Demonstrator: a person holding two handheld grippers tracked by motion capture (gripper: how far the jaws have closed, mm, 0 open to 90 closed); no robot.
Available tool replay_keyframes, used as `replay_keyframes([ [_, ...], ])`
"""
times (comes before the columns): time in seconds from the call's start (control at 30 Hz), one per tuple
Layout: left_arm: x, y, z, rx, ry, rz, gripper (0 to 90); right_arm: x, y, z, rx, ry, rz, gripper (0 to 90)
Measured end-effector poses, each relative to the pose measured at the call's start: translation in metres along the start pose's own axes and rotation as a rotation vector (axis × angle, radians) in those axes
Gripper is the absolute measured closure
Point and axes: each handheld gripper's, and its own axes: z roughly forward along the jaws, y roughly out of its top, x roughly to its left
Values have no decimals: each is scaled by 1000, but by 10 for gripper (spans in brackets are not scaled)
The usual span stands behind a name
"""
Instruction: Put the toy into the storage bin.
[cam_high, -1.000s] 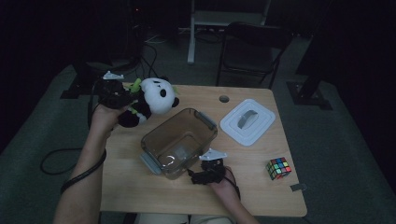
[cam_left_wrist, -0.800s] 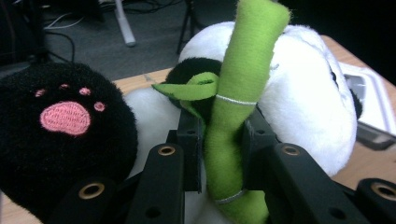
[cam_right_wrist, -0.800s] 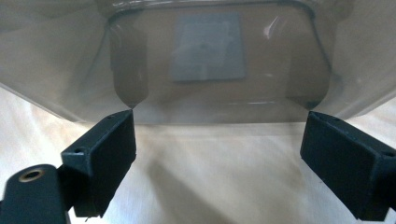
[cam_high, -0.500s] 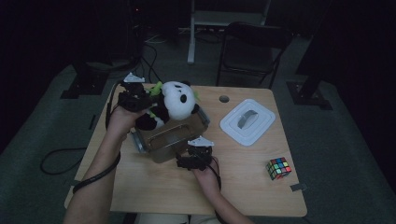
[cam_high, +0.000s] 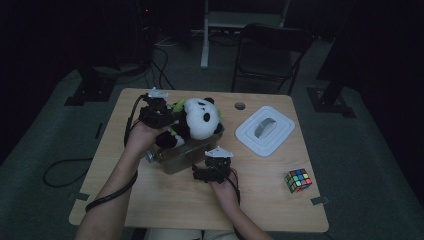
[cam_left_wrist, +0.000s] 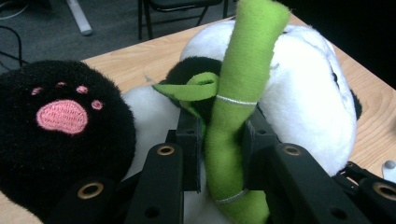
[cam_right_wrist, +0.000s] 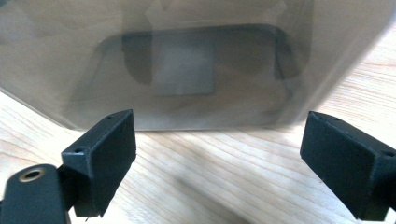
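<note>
Clear grey-tinted plastic box (cam_high: 182, 156), rounded corners, sits mid-table twd the near edge; plush panda (cam_high: 200, 120) hangs at its far rim, half over the opening; inside not readable. Left gripper (cam_left_wrist: 222, 154) clamped on panda's green felt bamboo stalk (cam_left_wrist: 238, 93), fuzzy black paw w/ pink pad beside it. Right gripper (cam_right_wrist: 219, 163) wide open, nothing btwn jaws, just short of box's near wall. Light wood-grain table (cam_high: 165, 200); white lid (cam_high: 265, 131) twd right edge, colour cube (cam_high: 298, 180) near right front corner. Dim room, grey carpet, chair (cam_high: 270, 50) behind.
</note>
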Motion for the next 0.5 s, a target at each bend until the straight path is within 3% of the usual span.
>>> replay_keyframes([
  [0.23, -2, -9, 2, 12, 33, 2, 739, -5, -2, -1, 11, -3, -4, 104],
  [0.3, -2, -11, 4, 18, 36, -6, 713, -5, -3, -1, 8, 4, 0, 104],
  [0.5, -1, -16, 11, 76, 23, 31, 604, -5, -3, 0, 10, 8, -4, 104],
])
